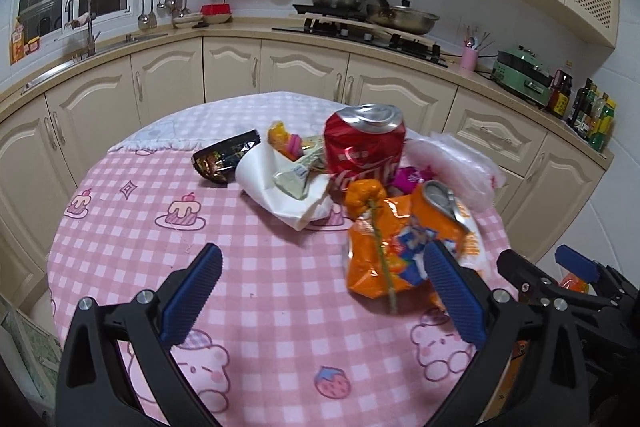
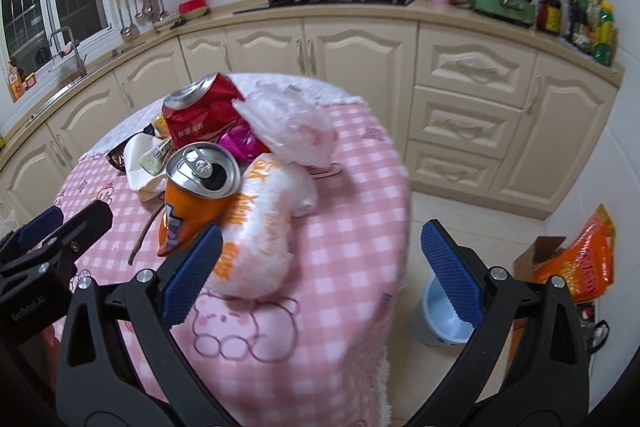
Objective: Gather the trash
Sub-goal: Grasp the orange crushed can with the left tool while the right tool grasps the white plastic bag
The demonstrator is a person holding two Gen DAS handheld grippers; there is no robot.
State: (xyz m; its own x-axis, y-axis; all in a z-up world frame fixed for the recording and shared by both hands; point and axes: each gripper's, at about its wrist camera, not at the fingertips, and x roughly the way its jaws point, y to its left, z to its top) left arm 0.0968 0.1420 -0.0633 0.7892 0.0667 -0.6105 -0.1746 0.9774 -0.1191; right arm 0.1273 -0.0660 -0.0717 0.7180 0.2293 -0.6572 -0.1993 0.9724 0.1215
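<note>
Trash lies piled on the round table with a pink checked cloth (image 1: 248,267): a crushed red cola can (image 1: 362,143), a crushed orange soda can (image 1: 404,239), a white paper cup (image 1: 276,183) with wrappers, a black wrapper (image 1: 224,159) and a white plastic bag (image 1: 460,163). My left gripper (image 1: 320,291) is open and empty, just short of the orange can. My right gripper (image 2: 320,267) is open and empty, over a white-and-orange bag (image 2: 260,227) beside the orange can (image 2: 196,195). The red can (image 2: 200,111) lies behind.
A light blue bin (image 2: 440,311) stands on the floor right of the table. A cardboard box with an orange bag (image 2: 576,259) sits further right. Cream kitchen cabinets (image 1: 304,67), with a stove and pots above them, ring the room behind.
</note>
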